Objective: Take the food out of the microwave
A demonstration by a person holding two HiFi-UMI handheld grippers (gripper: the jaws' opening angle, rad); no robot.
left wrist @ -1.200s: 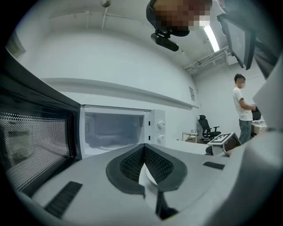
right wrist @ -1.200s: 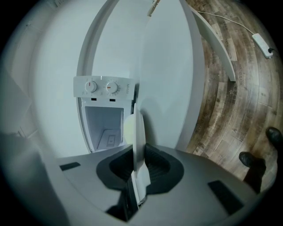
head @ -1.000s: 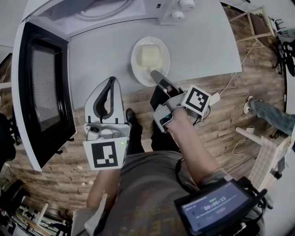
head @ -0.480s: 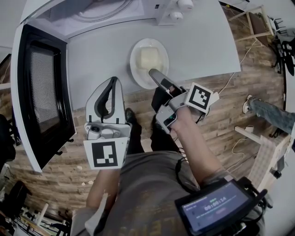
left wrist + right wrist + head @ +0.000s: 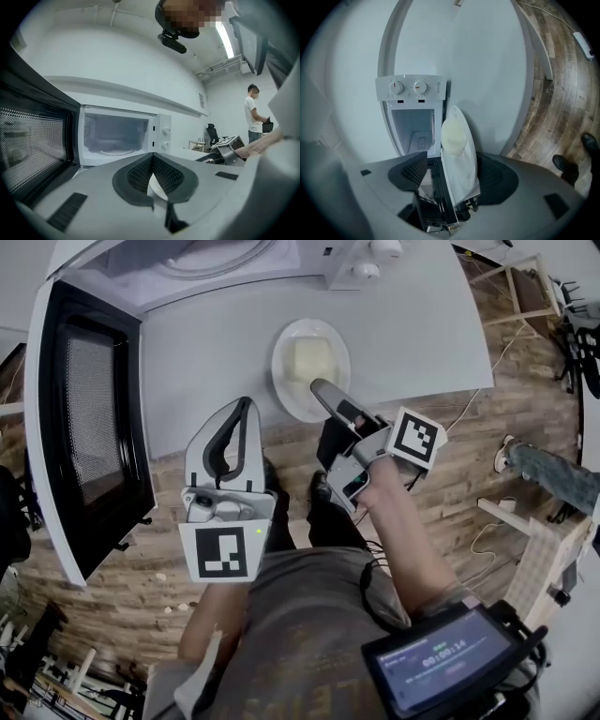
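Grey table (image 5: 412,324) bears the plate (image 5: 282,381) of food (image 5: 309,357), its near rim between the opening jaws of the right gripper (image 5: 319,388).

not much to read here tbh. something like 00:00:14 on the small screen (image 5: 448,660), kinda blurry. black-and-white square markers on the left cube (image 5: 221,554) and the right cube (image 5: 416,439). tiny print (image 5: 438,89) beside the dials (image 5: 420,86) of the microwave (image 5: 408,97), unreadable.
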